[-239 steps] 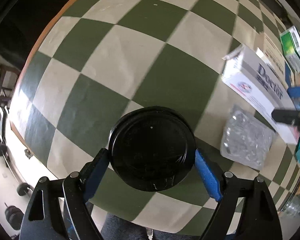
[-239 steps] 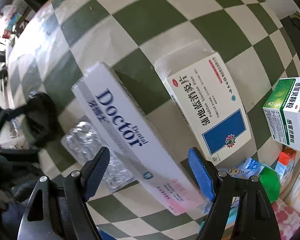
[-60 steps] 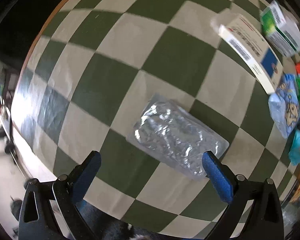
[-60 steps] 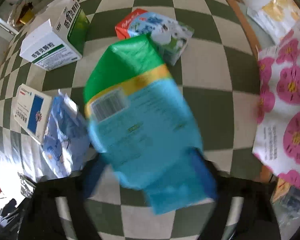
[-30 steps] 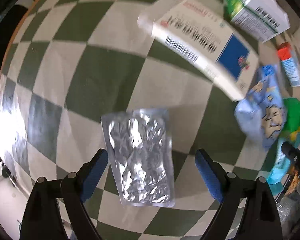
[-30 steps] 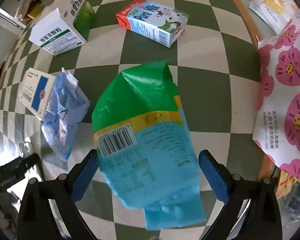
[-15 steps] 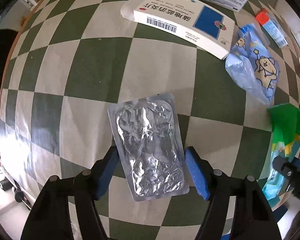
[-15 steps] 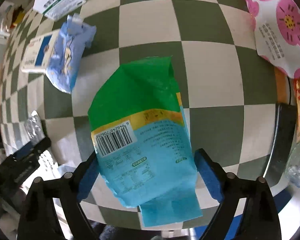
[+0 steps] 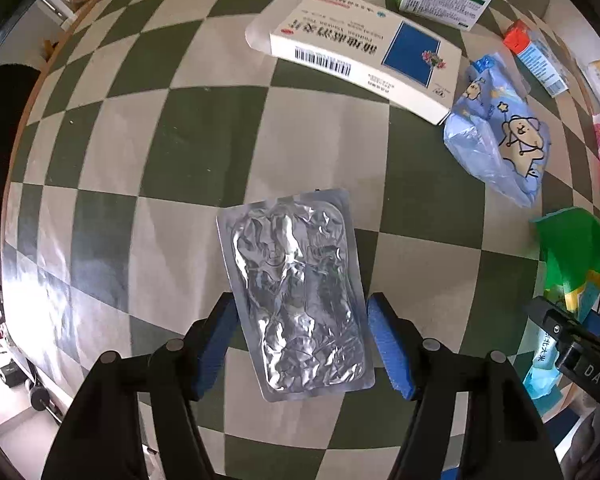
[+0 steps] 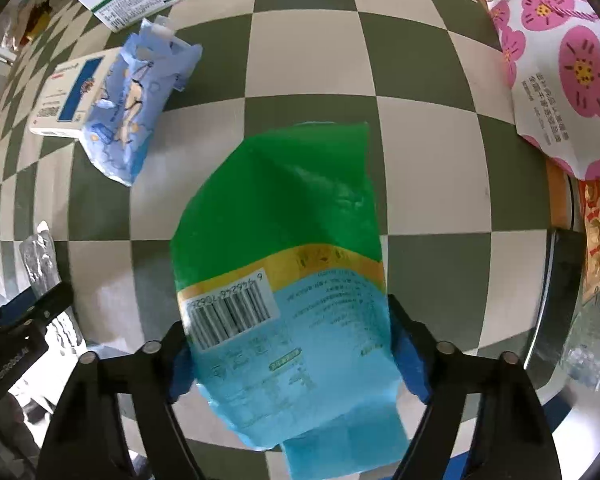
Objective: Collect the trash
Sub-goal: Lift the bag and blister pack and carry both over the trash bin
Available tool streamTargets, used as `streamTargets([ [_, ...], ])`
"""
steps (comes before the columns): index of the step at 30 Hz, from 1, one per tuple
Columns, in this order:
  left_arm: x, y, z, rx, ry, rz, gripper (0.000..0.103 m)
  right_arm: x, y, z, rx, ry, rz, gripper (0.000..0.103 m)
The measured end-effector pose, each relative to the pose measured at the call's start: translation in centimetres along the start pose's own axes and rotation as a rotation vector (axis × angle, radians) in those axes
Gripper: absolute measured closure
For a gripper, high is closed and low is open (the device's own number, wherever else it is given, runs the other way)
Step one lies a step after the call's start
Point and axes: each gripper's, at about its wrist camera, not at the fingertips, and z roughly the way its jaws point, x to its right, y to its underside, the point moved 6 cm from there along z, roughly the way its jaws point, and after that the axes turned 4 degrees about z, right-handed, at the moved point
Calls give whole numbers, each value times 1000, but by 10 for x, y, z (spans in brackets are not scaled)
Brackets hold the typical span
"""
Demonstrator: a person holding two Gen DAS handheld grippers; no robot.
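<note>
Your left gripper (image 9: 300,340) has its blue pads (image 9: 388,344) pinched onto the long edges of the silver blister pack (image 9: 296,300), which lies flat on the checked tablecloth (image 9: 172,152); a thin, stiff sheet gripped edge-on like this may buckle or pop out sideways as you lift. Your right gripper (image 10: 296,356) straddles the green and blue bag (image 10: 292,248), its pads touching the bag's sides; its jaws have just been closing, and I judge them pressing on it, but soft film can crumple and slide free, so squeeze fully before raising. A second ago both pairs of fingers stood spread wide with clear gaps beside each item; now they are drawn in against them, and the white medicine box (image 9: 360,48) sits higher in the left view.
</note>
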Motion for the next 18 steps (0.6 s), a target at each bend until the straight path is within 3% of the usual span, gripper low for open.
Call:
streamTargets([
  [9,2,1,-51,126,-16,66,39,13,20,-31,64,-55,29,35],
  [18,-30,41,-122,257,24,101,39,-13,69,-93,164,-125,39,37],
])
